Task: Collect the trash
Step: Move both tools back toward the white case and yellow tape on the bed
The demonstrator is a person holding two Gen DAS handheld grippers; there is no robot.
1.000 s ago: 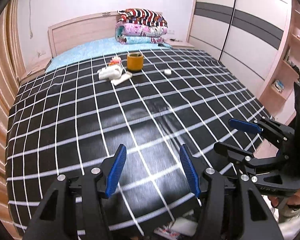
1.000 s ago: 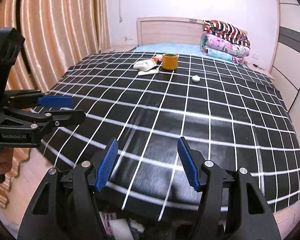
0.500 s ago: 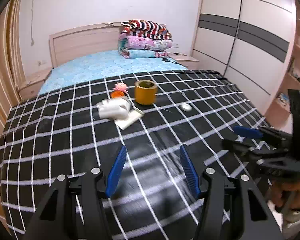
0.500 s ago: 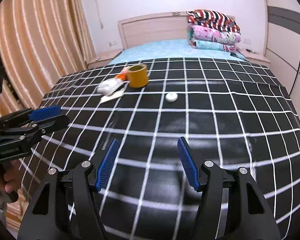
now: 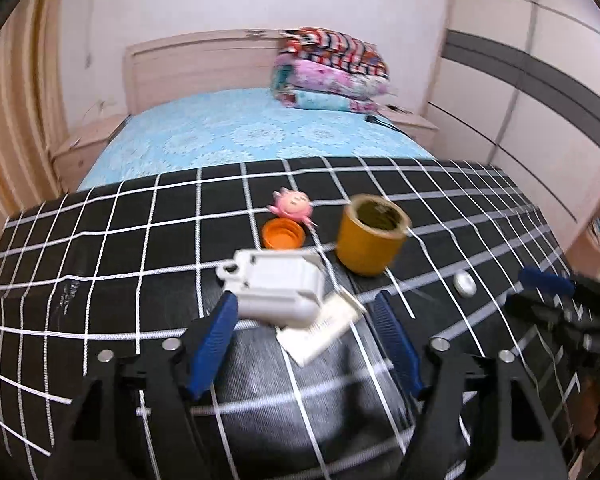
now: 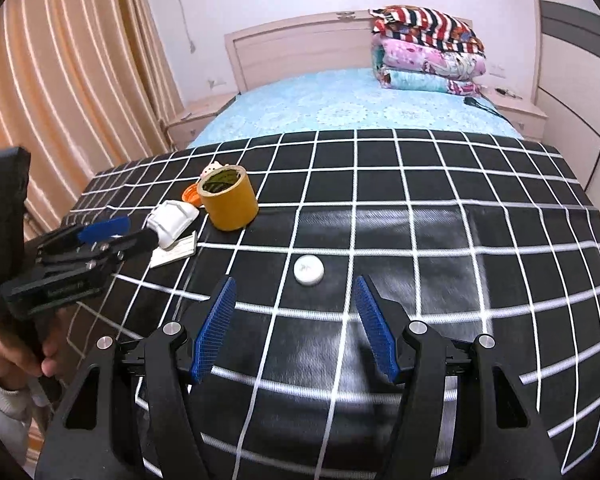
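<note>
The trash sits in a loose cluster on the black grid-patterned cover (image 5: 112,248) spread over the foot half of the bed: a white plastic case (image 5: 278,286) lying on a paper card (image 5: 320,326), an orange bottle cap (image 5: 283,233) just behind it, a small pink toy (image 5: 293,205) beyond the cap, and a yellow roll of tape (image 5: 370,234) standing on end to the right. A white round cap (image 6: 309,269) lies apart from these, alone on open cover. The left gripper (image 5: 306,340) hangs just short of the white case, its blue pads spread wide with nothing between them; its jaws have just been opening. The right gripper (image 6: 296,328) hovers before the round cap, jaws parted about halfway and empty. Around the cap the cover is bare on every side, and the whole right half of the bed is free. The cluster lies nearer the left edge, where the curtain (image 6: 72,92) hangs close. Behind the cover's far edge runs the blue sheet (image 6: 352,108), up to folded quilts (image 6: 424,52) stacked at the headboard (image 6: 292,44). A second ago both grippers stood back past the foot of the bed with the litter small and far off; now both are well over the cover, the items large in front of them.
</note>
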